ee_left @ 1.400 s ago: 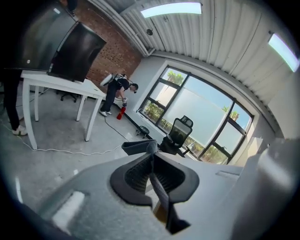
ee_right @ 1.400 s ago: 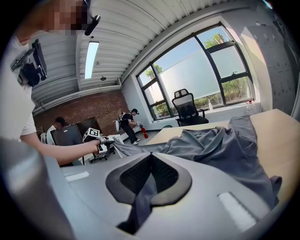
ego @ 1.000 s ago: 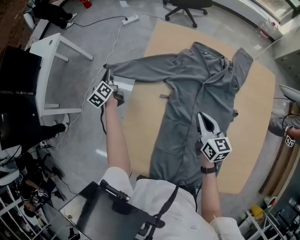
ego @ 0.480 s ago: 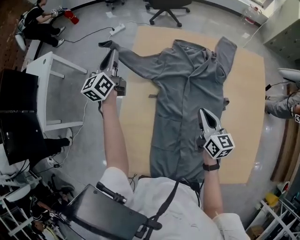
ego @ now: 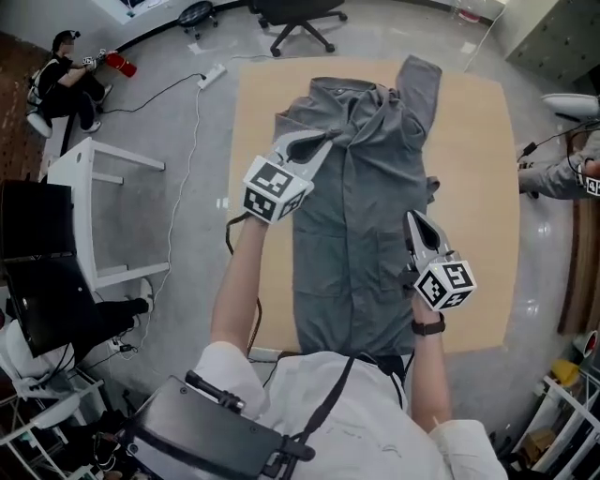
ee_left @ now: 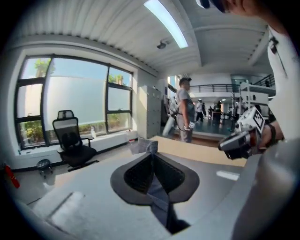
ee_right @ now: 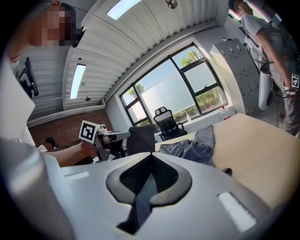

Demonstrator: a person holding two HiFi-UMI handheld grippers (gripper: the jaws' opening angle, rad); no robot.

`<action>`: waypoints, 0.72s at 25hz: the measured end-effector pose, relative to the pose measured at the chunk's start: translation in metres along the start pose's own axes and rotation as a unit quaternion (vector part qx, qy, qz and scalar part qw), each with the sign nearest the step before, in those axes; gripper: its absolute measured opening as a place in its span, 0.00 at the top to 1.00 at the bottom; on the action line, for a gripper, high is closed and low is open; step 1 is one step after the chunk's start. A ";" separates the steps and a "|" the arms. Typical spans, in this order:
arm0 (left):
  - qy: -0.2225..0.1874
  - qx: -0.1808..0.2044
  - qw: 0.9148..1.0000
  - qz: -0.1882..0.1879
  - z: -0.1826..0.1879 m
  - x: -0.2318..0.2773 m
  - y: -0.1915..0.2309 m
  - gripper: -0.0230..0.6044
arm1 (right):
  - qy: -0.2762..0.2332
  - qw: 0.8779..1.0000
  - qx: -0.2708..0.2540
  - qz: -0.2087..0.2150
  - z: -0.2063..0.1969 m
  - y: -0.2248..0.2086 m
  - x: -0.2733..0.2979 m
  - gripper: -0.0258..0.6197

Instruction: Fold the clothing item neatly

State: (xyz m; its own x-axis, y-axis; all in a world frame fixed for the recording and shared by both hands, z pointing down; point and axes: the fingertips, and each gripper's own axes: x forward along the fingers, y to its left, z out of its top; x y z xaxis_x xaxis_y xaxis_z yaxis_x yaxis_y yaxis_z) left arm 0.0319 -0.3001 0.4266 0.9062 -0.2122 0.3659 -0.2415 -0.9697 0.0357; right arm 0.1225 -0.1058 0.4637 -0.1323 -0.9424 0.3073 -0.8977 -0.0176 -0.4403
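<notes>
My left gripper [ego: 326, 146], clamped on the sleeve [ego: 341, 137] of the grey long-sleeved shirt [ego: 361, 234], has swung it in from beyond the left edge of the tan wooden table [ego: 483, 187] and now holds it over the chest. My right gripper [ego: 413, 221] stays pinched shut on the shirt's right side. The shirt lies down the table's middle, and the left-sleeve fold looks nearly made.

Bare worktop [ego: 483, 187] on both sides of the grey shirt [ego: 361, 253]: wide strip right, narrower strip left. On the floor to the left: white table [ego: 94, 187], power strip [ego: 210, 73]. Office chair [ego: 295, 19] off far edge; person [ego: 562, 173] near right edge.
</notes>
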 end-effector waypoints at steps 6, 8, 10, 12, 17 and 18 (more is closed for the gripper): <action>0.167 0.057 0.979 -0.101 -0.149 0.053 -0.131 0.93 | 0.008 1.000 0.007 -0.022 -0.011 -0.023 -0.012 0.96; 0.209 0.058 0.969 -0.117 -0.188 0.052 -0.158 0.93 | 0.015 1.000 0.007 -0.024 -0.016 -0.026 -0.013 0.96; 0.240 0.058 0.961 -0.123 -0.214 0.048 -0.173 0.92 | 0.025 0.999 0.006 -0.025 -0.024 -0.028 -0.009 0.96; 0.262 0.058 0.956 -0.115 -0.231 0.040 -0.177 0.92 | 0.046 0.999 -0.001 -0.022 -0.039 -0.030 -0.001 0.96; 0.282 0.053 0.953 -0.098 -0.251 0.023 -0.176 0.92 | 0.166 0.983 -0.081 -0.010 -0.107 -0.040 0.038 0.93; 0.284 0.056 0.952 -0.098 -0.252 0.022 -0.176 0.92 | 0.189 0.977 -0.094 -0.009 -0.121 -0.043 0.047 0.92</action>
State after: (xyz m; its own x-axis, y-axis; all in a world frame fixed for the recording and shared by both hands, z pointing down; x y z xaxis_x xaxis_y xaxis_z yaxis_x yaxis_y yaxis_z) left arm 0.0065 -0.1038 0.6629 0.5889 0.0424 0.8071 -0.0207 -0.9975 0.0675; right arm 0.1045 -0.1085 0.5992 -0.2305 -0.7510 0.6188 -0.9579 0.0633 -0.2800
